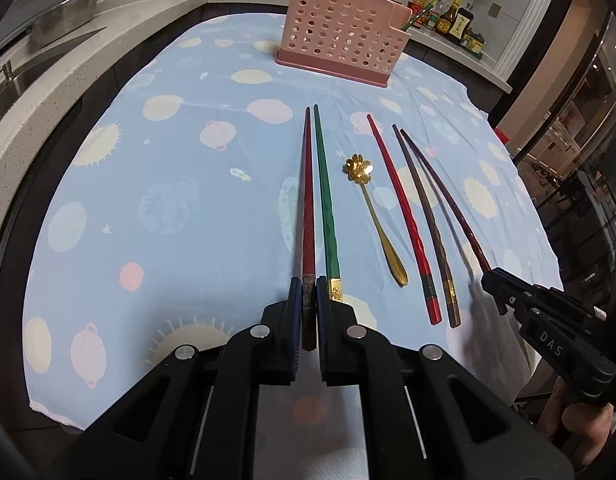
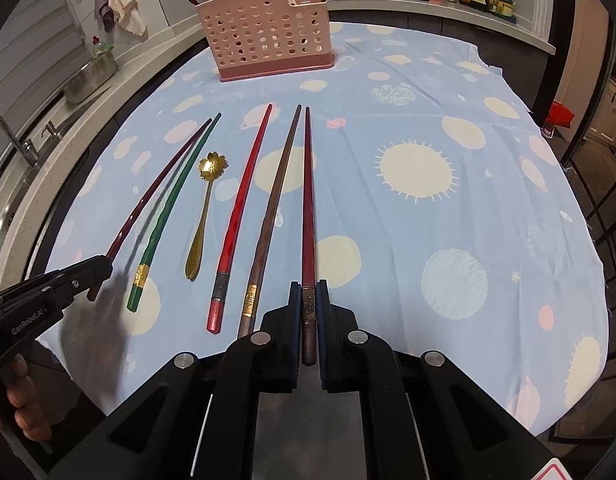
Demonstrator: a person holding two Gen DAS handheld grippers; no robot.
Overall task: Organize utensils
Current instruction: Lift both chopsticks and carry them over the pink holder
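The table is covered by a pale blue cloth (image 1: 168, 208) printed with suns and planets. At its far edge stands a pink perforated holder (image 1: 339, 36) on a darker pink base; a green chopstick already leans out of its right end, and in the right wrist view two more sticks lean behind its left end, though whether they sit inside it cannot be told.

Items laid on the cloth, left to right:

- Dark red chopstick (image 1: 308, 200): its near end is clamped between the pads of the left gripper (image 1: 306, 300), which is closed on it. The far tip points toward the holder.
- Green chopstick (image 1: 325, 200): just beside the first, lying flat, its gold-banded near end alongside the left gripper's right pad.
- Gold spoon (image 1: 373, 216): flower-shaped bowl toward the holder, handle toward the viewer, lying apart from the sticks on either side.
- Bright red chopstick (image 1: 403, 220): flat on the cloth, untouched.
- Brown chopstick (image 1: 425, 224): gold band near its end, flat, close beside the bright red one.
- Maroon chopstick (image 2: 308, 208): near end pinched in the right gripper (image 2: 308, 304), which is closed on it.

A hand (image 2: 24, 400) holds the left gripper's handle.
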